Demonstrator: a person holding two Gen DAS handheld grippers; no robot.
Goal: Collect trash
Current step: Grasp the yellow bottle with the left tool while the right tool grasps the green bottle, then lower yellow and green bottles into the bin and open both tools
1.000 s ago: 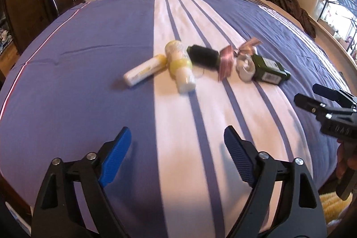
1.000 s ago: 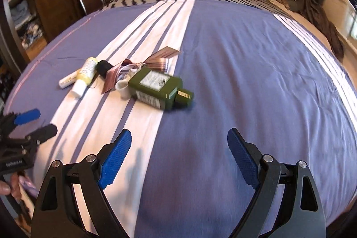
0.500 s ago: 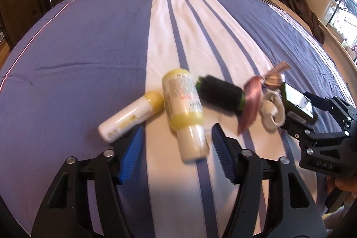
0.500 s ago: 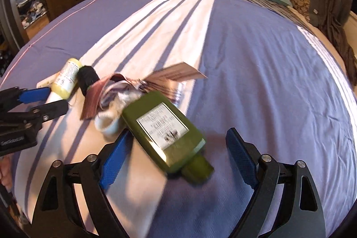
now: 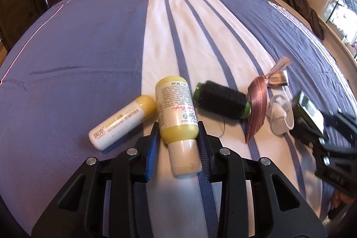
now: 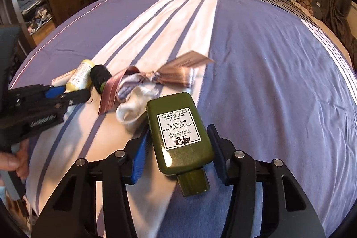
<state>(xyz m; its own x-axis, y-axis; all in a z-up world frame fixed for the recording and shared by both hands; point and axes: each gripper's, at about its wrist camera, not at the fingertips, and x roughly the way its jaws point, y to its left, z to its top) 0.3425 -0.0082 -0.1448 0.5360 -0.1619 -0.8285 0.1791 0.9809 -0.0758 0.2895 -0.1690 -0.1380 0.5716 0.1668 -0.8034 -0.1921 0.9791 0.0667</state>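
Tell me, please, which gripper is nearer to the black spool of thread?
Left. The left gripper straddles the yellow bottle beside the spool; the right gripper, around the green bottle, sits beyond the ribbon.

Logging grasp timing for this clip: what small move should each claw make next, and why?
Probably lift. The left claw looks shut on the yellow bottle; the right claw brackets the green bottle, maybe needing a last squeeze. Both bottles lie on the bed.
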